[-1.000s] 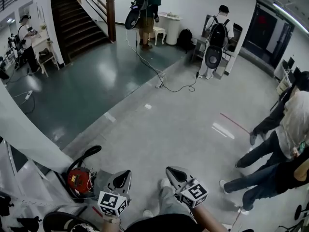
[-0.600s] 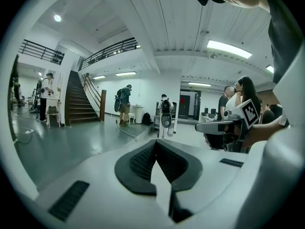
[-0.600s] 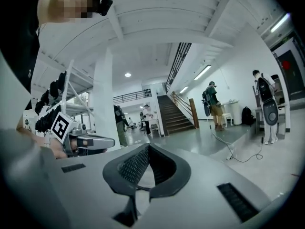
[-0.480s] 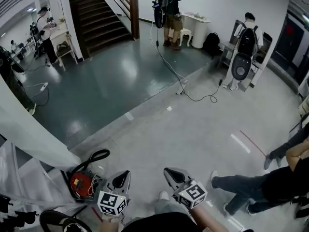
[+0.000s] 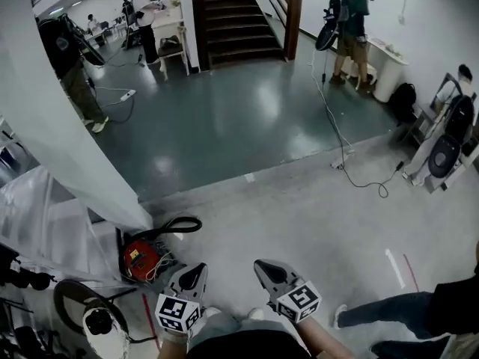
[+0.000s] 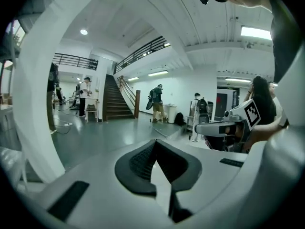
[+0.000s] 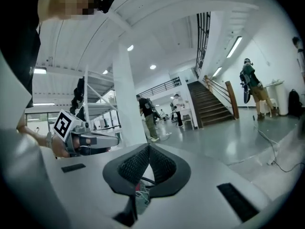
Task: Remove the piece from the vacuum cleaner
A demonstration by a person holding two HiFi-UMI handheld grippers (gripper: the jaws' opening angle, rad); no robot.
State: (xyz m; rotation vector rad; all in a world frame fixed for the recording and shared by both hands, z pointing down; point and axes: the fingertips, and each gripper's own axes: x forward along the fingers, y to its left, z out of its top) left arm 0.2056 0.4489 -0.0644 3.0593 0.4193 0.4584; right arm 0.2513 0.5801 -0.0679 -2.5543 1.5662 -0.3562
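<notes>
The job had not begun: this was the approach. The vacuum, red with a black loop lying behind it, sat on the floor beside the white column, ahead and to the left of both tools. The left gripper was closed on nothing, and hung near the vacuum without touching it. The right gripper also had its jaws together and empty, further to the right. Which piece must come off could not be made out. Next, I judge, 1 gripper had to open and drop toward the vacuum while the other steadied the body.
</notes>
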